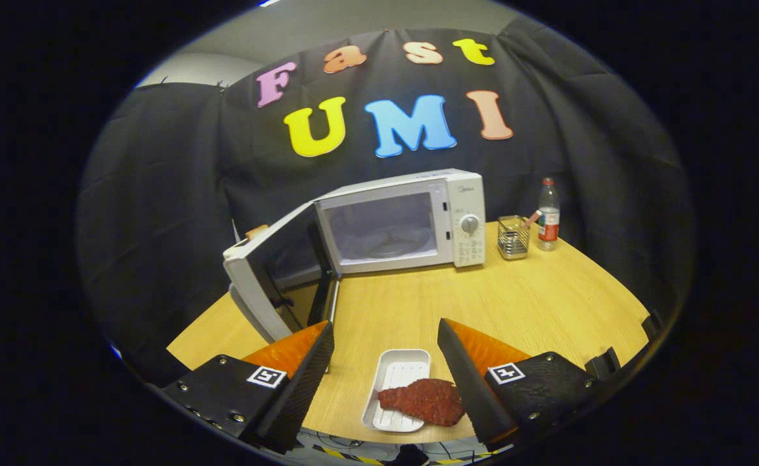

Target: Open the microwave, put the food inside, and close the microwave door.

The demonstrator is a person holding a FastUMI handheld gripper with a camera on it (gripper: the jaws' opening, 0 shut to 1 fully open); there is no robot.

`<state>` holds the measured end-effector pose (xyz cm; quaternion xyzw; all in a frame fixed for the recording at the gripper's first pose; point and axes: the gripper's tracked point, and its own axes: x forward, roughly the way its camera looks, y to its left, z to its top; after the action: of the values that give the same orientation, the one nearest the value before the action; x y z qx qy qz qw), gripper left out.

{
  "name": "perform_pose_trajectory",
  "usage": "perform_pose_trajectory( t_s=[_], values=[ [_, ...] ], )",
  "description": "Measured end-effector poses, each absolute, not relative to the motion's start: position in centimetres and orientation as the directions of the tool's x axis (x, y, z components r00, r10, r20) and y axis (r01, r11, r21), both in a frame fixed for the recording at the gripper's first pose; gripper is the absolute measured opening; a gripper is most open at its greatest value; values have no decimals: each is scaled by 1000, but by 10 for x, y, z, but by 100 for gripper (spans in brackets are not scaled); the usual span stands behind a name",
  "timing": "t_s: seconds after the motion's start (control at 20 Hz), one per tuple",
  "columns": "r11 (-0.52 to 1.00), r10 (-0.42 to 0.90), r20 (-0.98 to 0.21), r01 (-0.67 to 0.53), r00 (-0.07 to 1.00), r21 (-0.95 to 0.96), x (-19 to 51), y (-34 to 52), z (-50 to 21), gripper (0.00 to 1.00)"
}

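- Microwave point(399, 223) door point(269, 272) stands open; grasping the food comes next.
- My claw point(386, 378) is spread wide, empty.
- Meat point(426, 401) lies across the tray point(399, 372) edge, between the fingers, on the worktop point(515, 298).
- I lower squarely and close on the tray rim.

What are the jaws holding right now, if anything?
Nothing. The gripper is open, jaws spread apart above the tray with the meat lying between them, untouched. The microwave door already stands open.
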<state>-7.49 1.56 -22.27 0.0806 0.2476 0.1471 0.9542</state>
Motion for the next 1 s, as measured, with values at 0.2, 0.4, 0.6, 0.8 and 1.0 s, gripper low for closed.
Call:
perform_pose_trajectory(
  t_s=[0.2,0.4,0.6,0.8,1.0],
  values=[
    [941,292,-504,-149,813,305,-79,-6,-253,98],
    [933,283,-554,-91,783,348,-87,-18,-278,81],
    [916,290,-593,-38,751,399,-97,-23,-300,79],
    [880,338,-625,0,704,476,-108,-16,-315,79],
    [848,372,-622,20,689,529,-109,-10,-318,49]
  ],
)
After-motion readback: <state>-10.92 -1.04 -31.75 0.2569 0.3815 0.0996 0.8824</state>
